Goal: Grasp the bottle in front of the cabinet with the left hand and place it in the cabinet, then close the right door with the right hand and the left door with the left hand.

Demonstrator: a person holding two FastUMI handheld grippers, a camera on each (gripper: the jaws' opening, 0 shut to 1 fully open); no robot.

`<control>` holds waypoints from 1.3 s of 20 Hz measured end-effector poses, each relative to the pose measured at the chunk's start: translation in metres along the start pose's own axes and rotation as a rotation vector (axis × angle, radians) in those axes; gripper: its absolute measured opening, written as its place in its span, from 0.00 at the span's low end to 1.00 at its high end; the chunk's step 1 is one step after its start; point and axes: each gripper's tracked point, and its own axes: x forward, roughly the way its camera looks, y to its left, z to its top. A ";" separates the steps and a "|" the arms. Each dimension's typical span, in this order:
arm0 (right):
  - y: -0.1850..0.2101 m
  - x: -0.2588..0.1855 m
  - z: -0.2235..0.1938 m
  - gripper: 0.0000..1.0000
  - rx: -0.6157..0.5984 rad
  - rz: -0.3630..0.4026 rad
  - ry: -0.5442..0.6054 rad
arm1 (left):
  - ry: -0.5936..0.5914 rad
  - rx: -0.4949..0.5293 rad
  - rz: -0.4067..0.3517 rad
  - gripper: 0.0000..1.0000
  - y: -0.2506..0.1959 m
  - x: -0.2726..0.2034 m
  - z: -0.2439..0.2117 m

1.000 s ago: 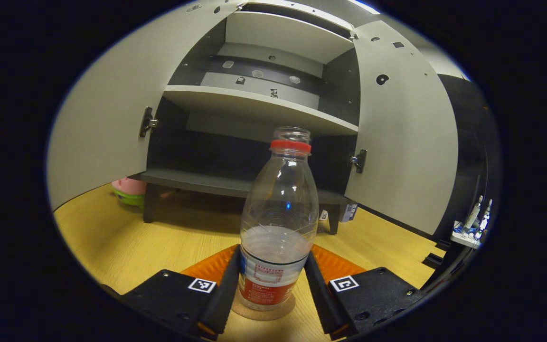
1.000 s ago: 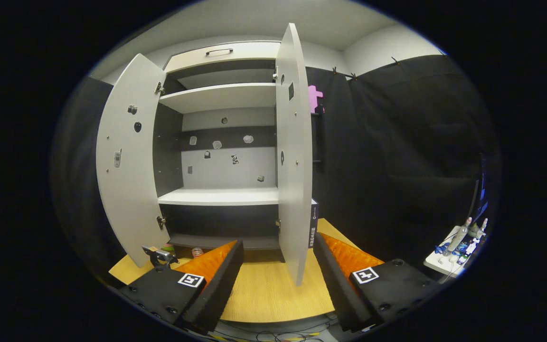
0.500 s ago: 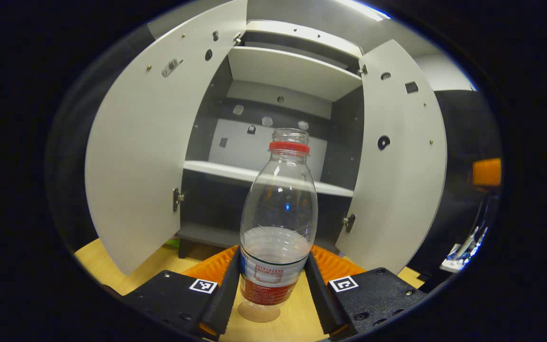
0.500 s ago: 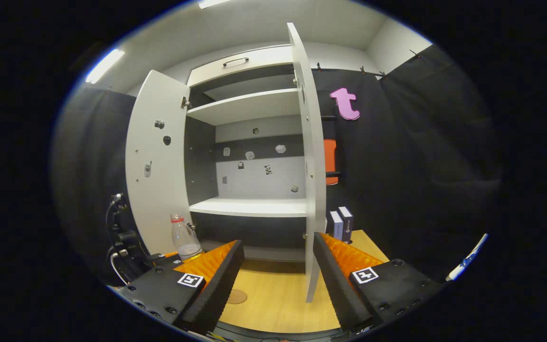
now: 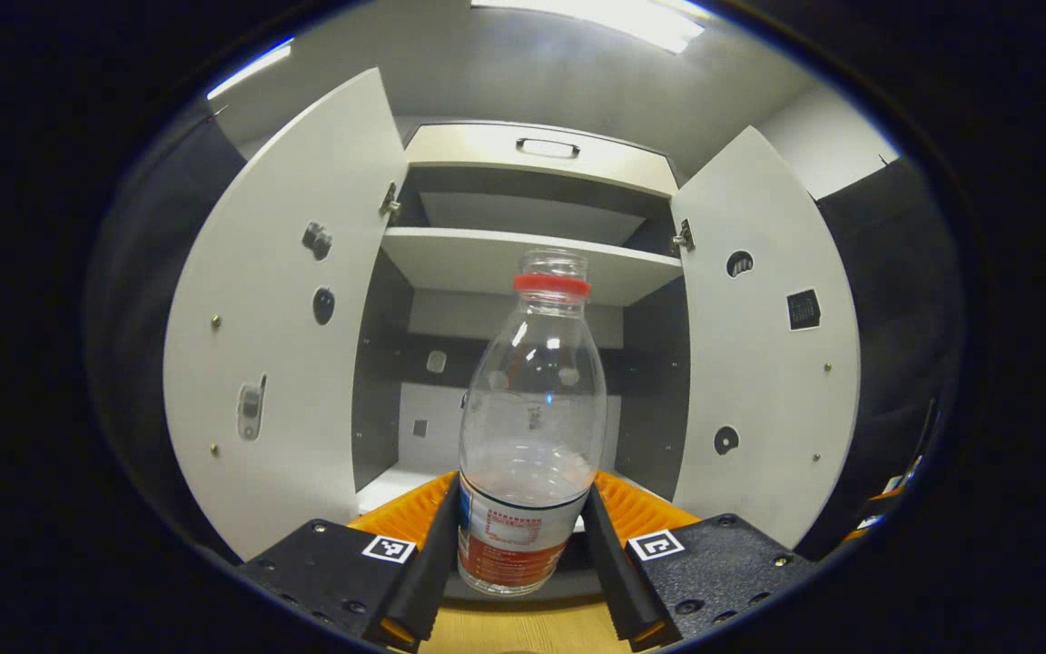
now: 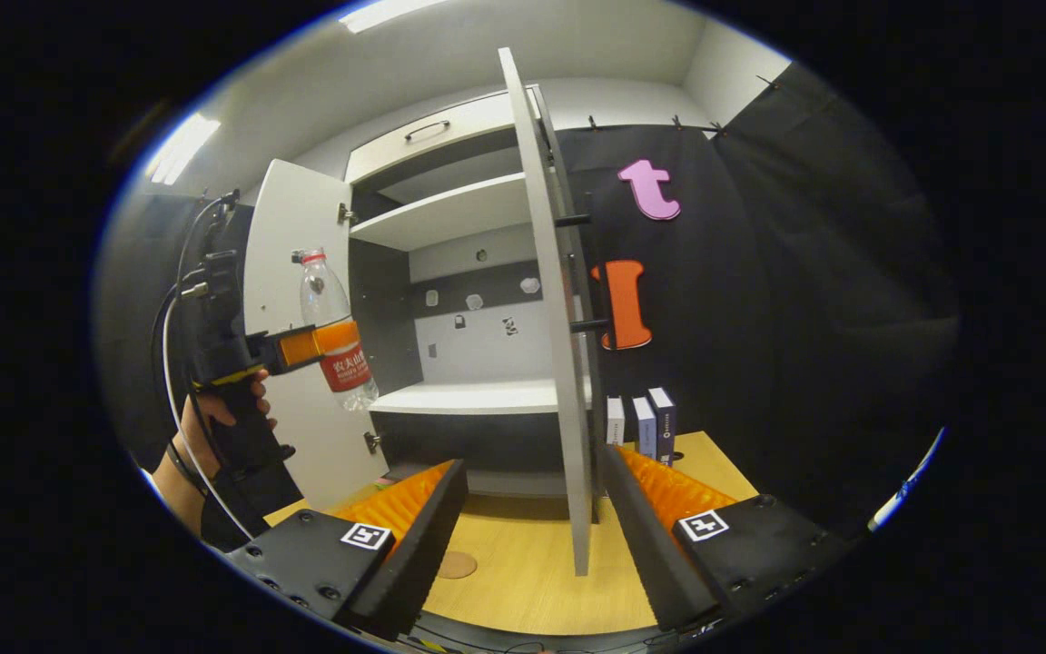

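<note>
The bottle (image 5: 532, 427) was clear ribbed plastic with a rounded shoulder, a red neck ring, an open mouth and a red-and-white label low on its body; it stood upright between the left gripper's (image 5: 523, 568) two fingers, which pressed on the label band from either side; it hung off the table, level with the cabinet's lower shelf (image 5: 387, 486), in front of the open cabinet (image 5: 532, 263); in the right gripper view the same bottle (image 6: 334, 331) was seen from the side, held aloft by the left gripper (image 6: 310, 345) in a person's hand (image 6: 223, 413), just ahead of the left door (image 6: 296, 272). Beyond the bottle, straight ahead of the left gripper, lay flat pale shelves on a dark back panel; the left door (image 5: 287, 318) and right door (image 5: 764, 363), smooth pale boards with small hinges and round fittings, stood swung wide to either side. The right gripper (image 6: 532, 536) was spread apart, holding nothing; the thin edge of the right door (image 6: 559, 345) rose between its ridged fingers (image 6: 405, 504), farther off; below lay the wood-grain tabletop (image 6: 523, 572) with a round cork-like coaster (image 6: 457, 565).
</note>
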 end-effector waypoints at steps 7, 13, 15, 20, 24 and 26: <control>-0.061 -0.016 0.010 0.99 0.019 -0.275 -0.052 | 0.035 -0.068 -0.115 0.71 -0.019 0.155 -0.019; -0.092 -0.034 0.004 0.99 0.058 -0.474 -0.067 | 0.177 -0.071 -0.113 0.71 -0.019 0.230 -0.096; -0.094 -0.037 0.003 0.98 0.063 -0.510 -0.071 | 0.220 -0.087 -0.118 0.71 -0.017 0.237 -0.119; -0.090 -0.034 -0.003 0.99 0.072 -0.538 -0.063 | 0.284 -0.072 -0.121 0.72 -0.013 0.247 -0.146; -0.085 -0.032 -0.010 0.99 0.083 -0.541 -0.055 | 0.281 -0.032 -0.117 0.77 -0.009 0.253 -0.150; -0.082 -0.032 -0.010 0.99 0.087 -0.541 -0.055 | 0.276 -0.011 -0.111 0.82 -0.009 0.256 -0.150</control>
